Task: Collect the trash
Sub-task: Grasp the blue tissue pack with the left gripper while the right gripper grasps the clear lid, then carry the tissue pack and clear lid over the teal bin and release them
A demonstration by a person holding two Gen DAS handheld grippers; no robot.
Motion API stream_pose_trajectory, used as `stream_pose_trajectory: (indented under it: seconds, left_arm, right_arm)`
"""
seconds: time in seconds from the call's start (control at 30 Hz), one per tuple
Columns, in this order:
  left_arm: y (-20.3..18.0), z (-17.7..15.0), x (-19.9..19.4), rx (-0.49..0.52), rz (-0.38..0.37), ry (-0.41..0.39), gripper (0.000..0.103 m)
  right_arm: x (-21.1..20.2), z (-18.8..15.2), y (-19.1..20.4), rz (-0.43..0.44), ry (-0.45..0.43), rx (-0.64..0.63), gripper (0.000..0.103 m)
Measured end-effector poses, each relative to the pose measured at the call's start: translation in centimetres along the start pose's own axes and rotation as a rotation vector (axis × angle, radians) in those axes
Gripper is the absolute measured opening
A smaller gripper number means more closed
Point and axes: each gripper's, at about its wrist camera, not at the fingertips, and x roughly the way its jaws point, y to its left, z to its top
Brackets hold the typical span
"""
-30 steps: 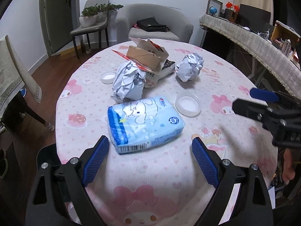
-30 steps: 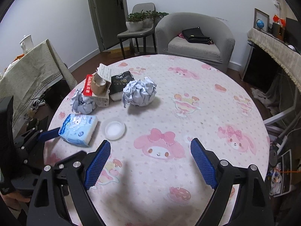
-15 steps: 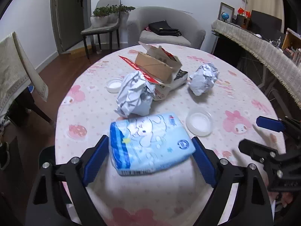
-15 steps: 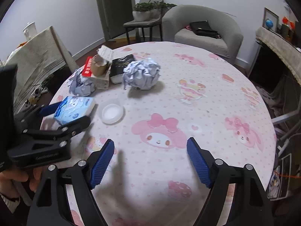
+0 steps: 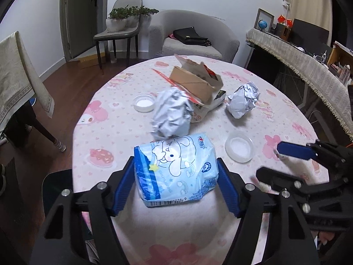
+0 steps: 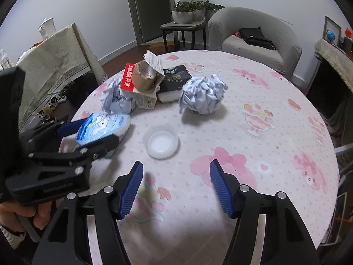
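Observation:
A blue tissue pack (image 5: 174, 165) lies near the front of the pink round table (image 5: 110, 119). My left gripper (image 5: 175, 163) has the pack between its jaws, which are closing, and both blue pads touch its sides. The right wrist view shows the same pack (image 6: 103, 125) in the left gripper (image 6: 97, 132). My right gripper (image 6: 175, 167) hovers over bare cloth, jaws closing on nothing, just short of a white lid (image 6: 163, 142). Two crumpled paper balls (image 5: 172, 114) (image 5: 242, 99) and a torn cardboard box (image 5: 194, 84) lie farther back.
A second white lid (image 5: 144, 102) sits at the far left of the table. A black packet (image 6: 176, 77) lies under the box. Beyond the table stand a grey armchair (image 5: 194, 37), a chair with plants (image 5: 123, 26), a cloth-draped chair (image 5: 15, 70) and a fringed sideboard (image 5: 304, 66).
My left gripper's jaws have narrowed from wide apart onto the sides of the tissue pack. The right gripper's jaws have narrowed too, and it has come closer to the white lid.

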Motion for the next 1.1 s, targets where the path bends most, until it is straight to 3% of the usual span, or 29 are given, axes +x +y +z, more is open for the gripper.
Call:
stream_pose_trajectory:
  seconds: [0.43, 0.83, 0.93, 1.1]
  left_arm:
    - [2.5, -0.4, -2.6, -0.004, -0.059, -0.023, 0.070]
    - [5.2, -0.3, -4.8, -0.006, -0.064, -0.065, 0.070]
    - [6.1, -0.3, -5.2, -0.015, -0.058, -0.072, 0.070]
    - [7.3, -0.4, -5.7, -0.035, -0.052, -0.070, 0.070]
  right_arm:
    - [2.3, 1.7, 2.4, -0.059, 0.025, -0.039, 0.054]
    - [3.5, 2.8, 3.2, -0.124, 0.038, -0.012, 0.049]
    - [3.7, 3.0, 3.8, -0.135, 0.041, -0.022, 0.040]
    - [3.9, 3.2, 4.2, -0.162, 0.044, -0.027, 0.040]
